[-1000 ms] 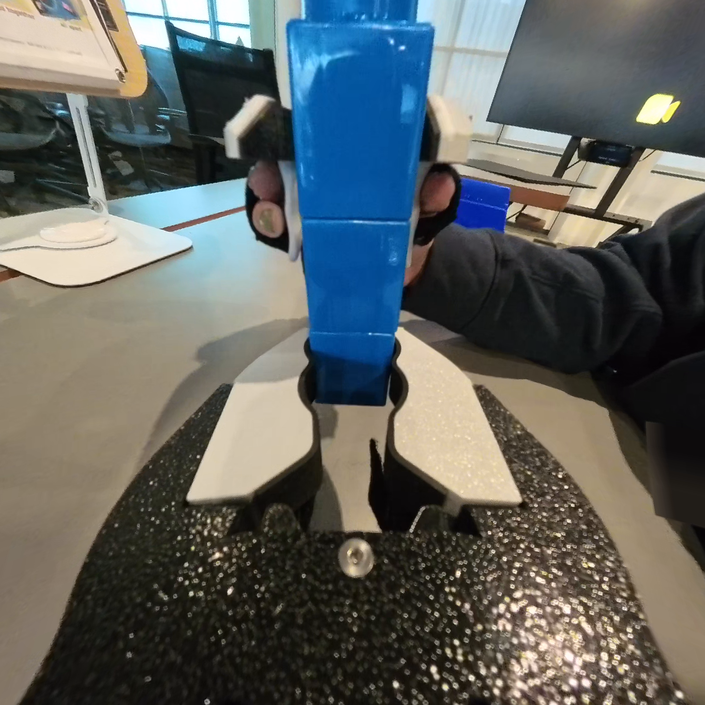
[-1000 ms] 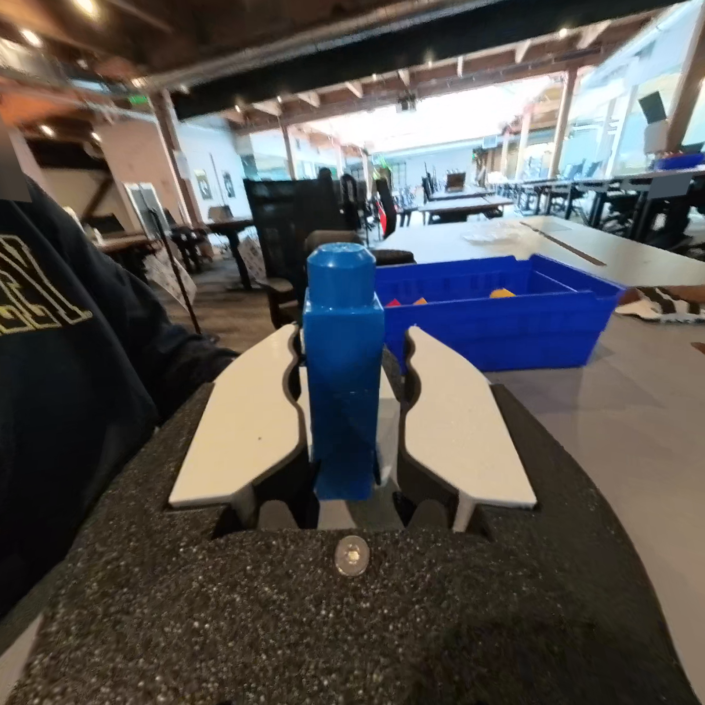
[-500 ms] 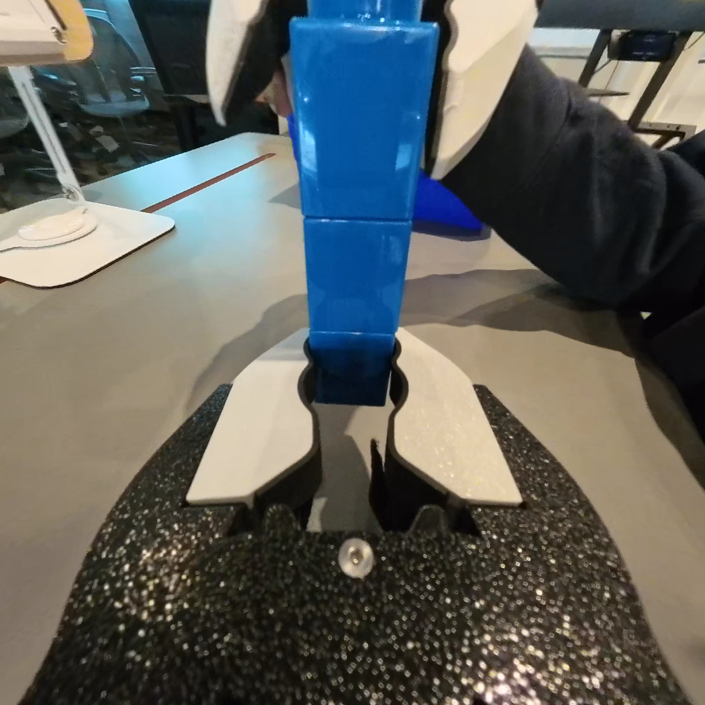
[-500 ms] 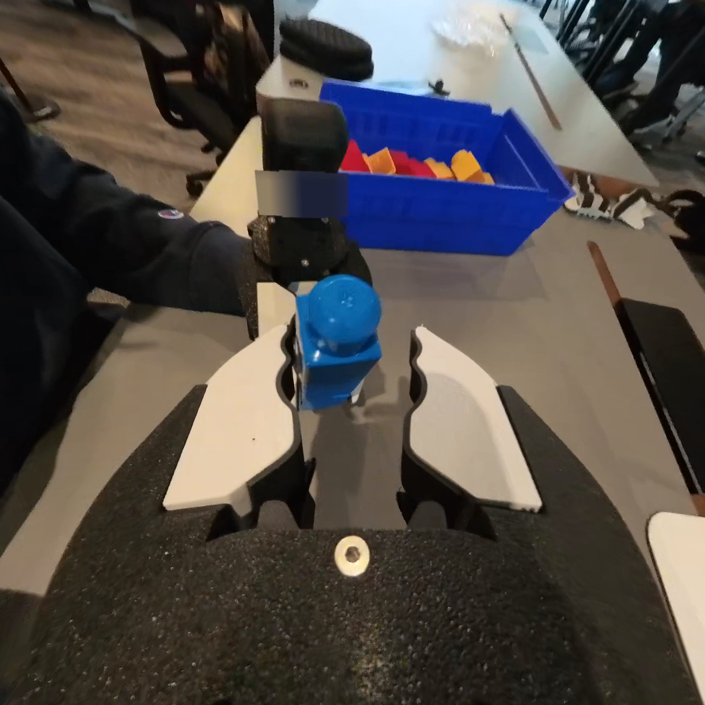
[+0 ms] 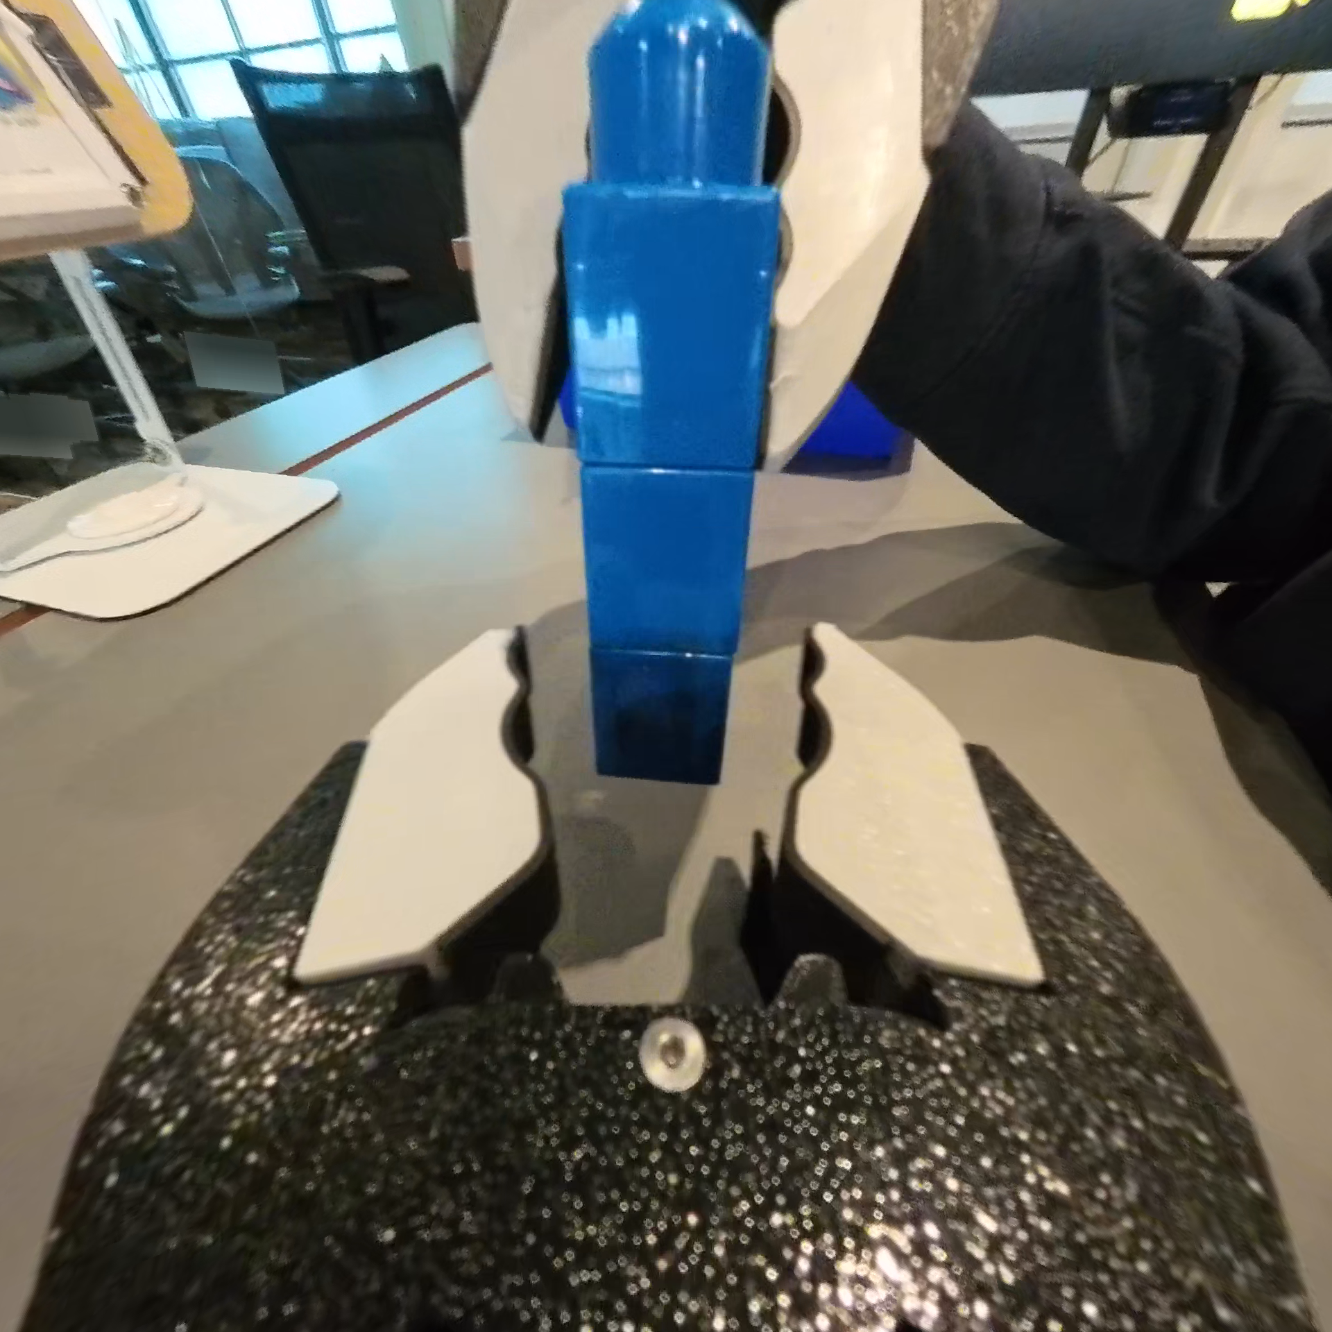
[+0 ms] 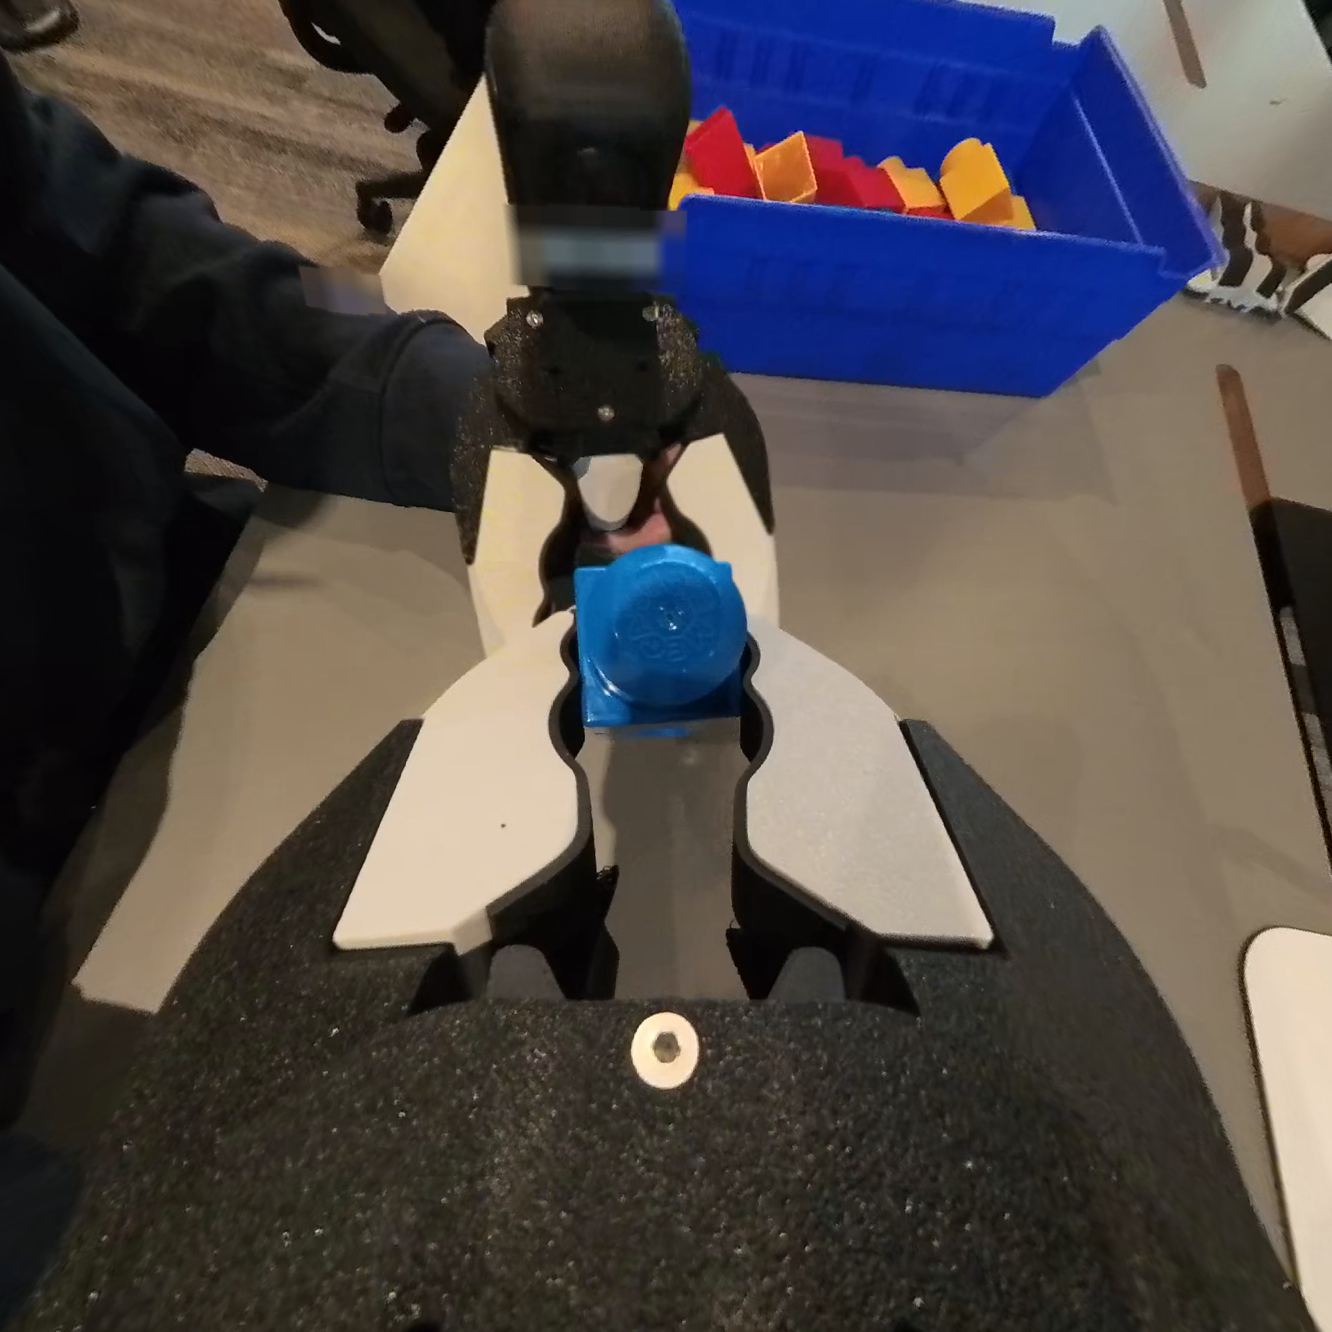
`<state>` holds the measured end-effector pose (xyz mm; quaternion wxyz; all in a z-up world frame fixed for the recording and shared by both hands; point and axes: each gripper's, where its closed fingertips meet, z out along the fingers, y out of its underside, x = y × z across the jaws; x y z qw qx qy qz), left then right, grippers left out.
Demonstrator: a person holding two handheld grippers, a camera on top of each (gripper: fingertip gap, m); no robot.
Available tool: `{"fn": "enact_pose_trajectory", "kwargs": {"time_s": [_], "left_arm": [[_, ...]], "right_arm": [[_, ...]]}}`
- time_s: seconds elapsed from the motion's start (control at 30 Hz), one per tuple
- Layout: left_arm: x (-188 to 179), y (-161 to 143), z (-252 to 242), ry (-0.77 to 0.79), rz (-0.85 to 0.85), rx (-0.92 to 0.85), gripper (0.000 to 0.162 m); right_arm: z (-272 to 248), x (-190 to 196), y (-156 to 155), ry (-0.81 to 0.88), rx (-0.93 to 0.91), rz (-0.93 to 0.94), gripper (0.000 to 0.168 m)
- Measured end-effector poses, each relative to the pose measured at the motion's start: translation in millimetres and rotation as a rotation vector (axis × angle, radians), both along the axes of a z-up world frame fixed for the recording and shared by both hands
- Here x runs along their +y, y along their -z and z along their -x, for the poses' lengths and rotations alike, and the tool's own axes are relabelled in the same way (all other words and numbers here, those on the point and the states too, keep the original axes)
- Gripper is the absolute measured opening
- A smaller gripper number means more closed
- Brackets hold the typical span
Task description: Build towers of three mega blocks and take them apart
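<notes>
Your right gripper (image 6: 663, 677) clamps the top block (image 6: 659, 659) of the upright blue tower (image 5: 663, 504). Your left gripper (image 5: 659, 692) stands released around its bottom block, fingers apart from it

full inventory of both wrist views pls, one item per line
blue block tower: 1, three blue blocks stacked, upright on the table
table: 1, grey
blue bin: 1, blue, on the table behind the tower
loose blocks: several, red and orange-yellow, in the bin
white stand base: 1, white, on the table to the left
office chair: 1, black, beyond the table
left gripper: open, fingers either side of the bottom block, not touching
right gripper: closed on the top block
sleeves: dark
</notes>
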<state>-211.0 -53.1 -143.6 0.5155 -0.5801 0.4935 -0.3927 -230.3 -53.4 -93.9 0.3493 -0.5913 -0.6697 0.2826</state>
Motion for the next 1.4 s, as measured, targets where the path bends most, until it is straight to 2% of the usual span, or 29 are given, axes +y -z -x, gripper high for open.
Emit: {"fn": "enact_pose_trajectory", "kwargs": {"time_s": [0.1,0.17,0.27,0.37,0.47,0.53,0.6,0.67,0.77,0.87,0.97,1.23,1.4], "left_arm": [[7,-7,2,-0.051,-0.003,-0.051,0.105],[11,-12,6,-0.086,-0.018,-0.092,0.115],[14,-18,11,-0.122,-0.029,-0.136,0.117],[17,-21,15,-0.144,-0.025,-0.166,0.117],[18,-20,15,-0.144,-0.016,-0.162,0.116],[18,-19,13,-0.141,-0.018,-0.151,0.113],[18,-18,12,-0.142,-0.018,-0.146,0.111],[20,-19,13,-0.148,-0.013,-0.153,0.110],[23,-22,16,-0.161,0.003,-0.183,0.109],[26,-26,21,-0.176,0.021,-0.223,0.108],[28,-28,24,-0.185,0.041,-0.249,0.107],[31,-28,26,-0.192,0.056,-0.261,0.105],[33,-29,28,-0.197,0.074,-0.279,0.104]], "right_arm": [[-6,1,-5,0.015,0.011,-0.003,0.040],[-17,2,-15,0.053,0.022,-0.024,0.040],[-47,-6,-42,0.128,0.059,-0.083,0.040],[-98,-19,-82,0.205,0.049,-0.187,0.040],[-180,-6,-119,0.365,-0.048,-0.326,0.040],[-243,15,-130,0.487,-0.116,-0.352,0.040],[-299,38,-122,0.573,-0.179,-0.311,0.040],[-340,56,-99,0.604,-0.234,-0.230,0.040],[-366,78,-57,0.565,-0.258,-0.126,0.040],[-371,94,-19,0.487,-0.306,-0.111,0.040],[-368,108,3,0.443,-0.283,-0.084,0.040],[-364,122,31,0.381,-0.188,0.011,0.040],[-367,122,43,0.375,-0.214,0.034,0.040]]}}
